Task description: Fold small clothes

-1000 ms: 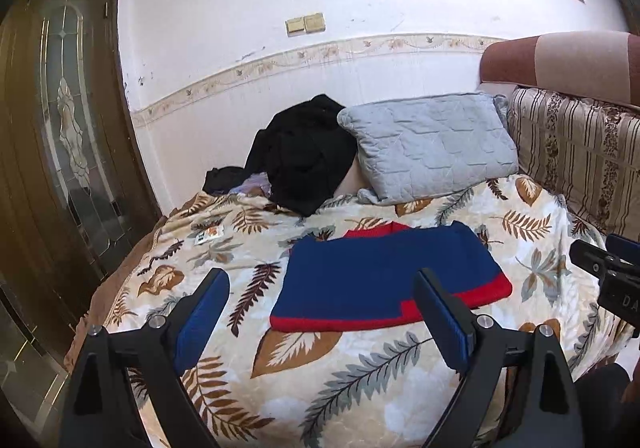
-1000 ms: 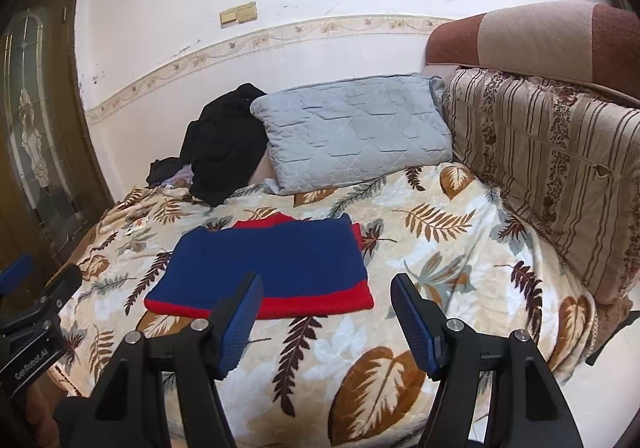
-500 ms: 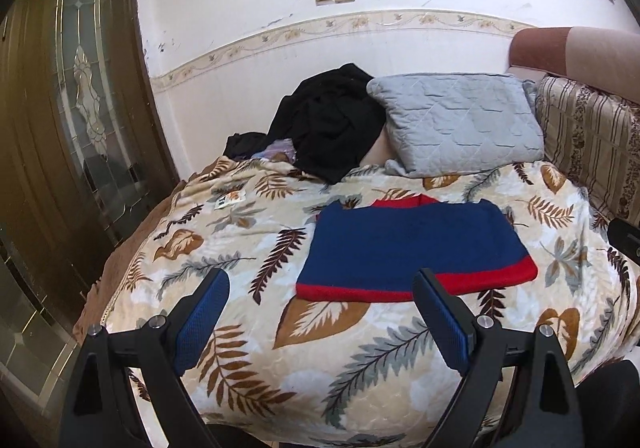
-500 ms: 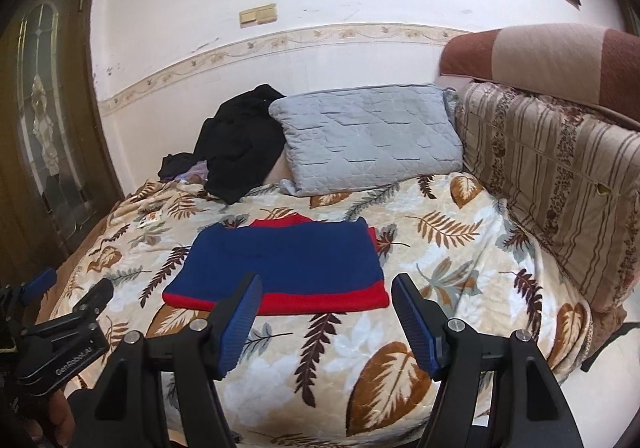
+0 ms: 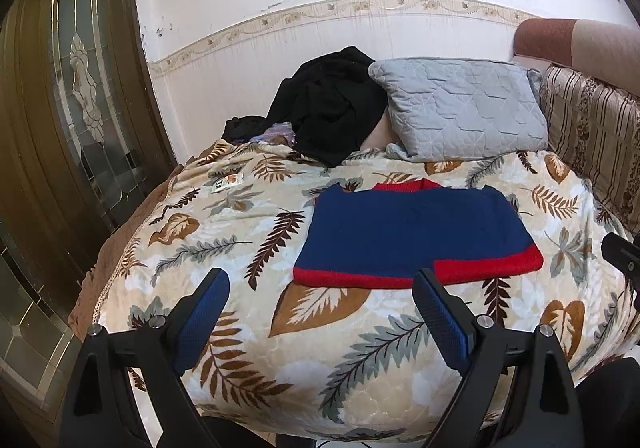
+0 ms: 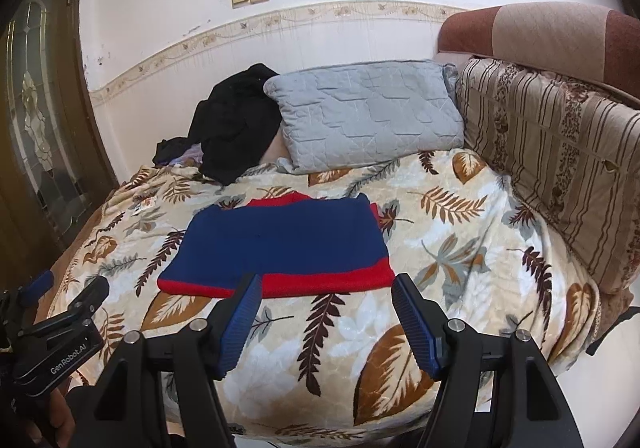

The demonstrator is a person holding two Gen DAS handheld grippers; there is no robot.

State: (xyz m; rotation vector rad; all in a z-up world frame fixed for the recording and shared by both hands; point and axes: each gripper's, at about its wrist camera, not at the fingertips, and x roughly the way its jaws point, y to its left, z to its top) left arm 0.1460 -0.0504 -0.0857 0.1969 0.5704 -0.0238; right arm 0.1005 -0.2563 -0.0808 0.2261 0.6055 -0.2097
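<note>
A small blue sweater with red trim lies flat and folded on the leaf-patterned blanket of the bed. It also shows in the right wrist view. My left gripper is open and empty, held above the bed's near edge, short of the sweater's front hem. My right gripper is open and empty, just in front of the sweater's red hem. The left gripper's body shows at the lower left of the right wrist view.
A grey quilted pillow and a heap of black clothes lie at the back against the wall. Striped cushions line the right side. A wooden door with glass panels stands on the left.
Both grippers have drawn back and shifted left, so the sweater sits farther off and more to the right in view. Both stayed open and empty.
</note>
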